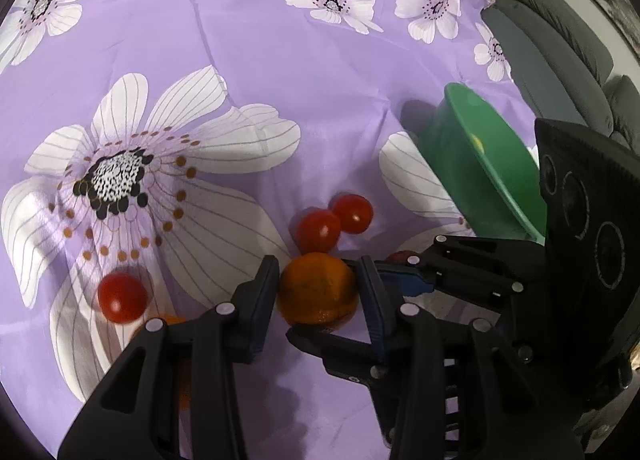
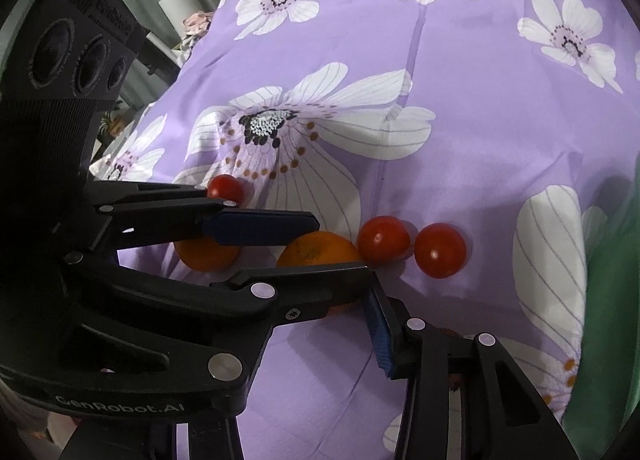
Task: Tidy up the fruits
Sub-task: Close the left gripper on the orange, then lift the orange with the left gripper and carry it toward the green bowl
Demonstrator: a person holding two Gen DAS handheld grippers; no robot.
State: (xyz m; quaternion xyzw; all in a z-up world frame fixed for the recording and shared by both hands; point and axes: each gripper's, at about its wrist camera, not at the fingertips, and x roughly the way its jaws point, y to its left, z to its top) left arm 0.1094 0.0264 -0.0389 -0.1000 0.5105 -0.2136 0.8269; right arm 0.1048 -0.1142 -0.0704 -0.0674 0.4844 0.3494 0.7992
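Observation:
My left gripper (image 1: 318, 266) is shut on an orange (image 1: 318, 292) on the purple flowered cloth, both pads against its sides. In the right wrist view the left gripper (image 2: 342, 246) reaches in from the left around the orange (image 2: 320, 252). My right gripper (image 1: 336, 302) crosses in from the right, jaws apart, close around the same orange. Its blue pad (image 2: 380, 340) has bare cloth beside it, and its other finger is hidden. Two tomatoes (image 1: 320, 232) (image 1: 354, 213) lie just beyond the orange. A third tomato (image 1: 122, 298) lies left, near a second orange (image 1: 176, 322).
A green bowl (image 1: 480, 163) stands at the right, close behind the right gripper, also at the right edge (image 2: 612, 300) of the right wrist view. Another small red fruit (image 1: 398, 258) peeks out behind the right gripper's finger. A grey sofa (image 1: 560, 39) lies past the cloth's far right edge.

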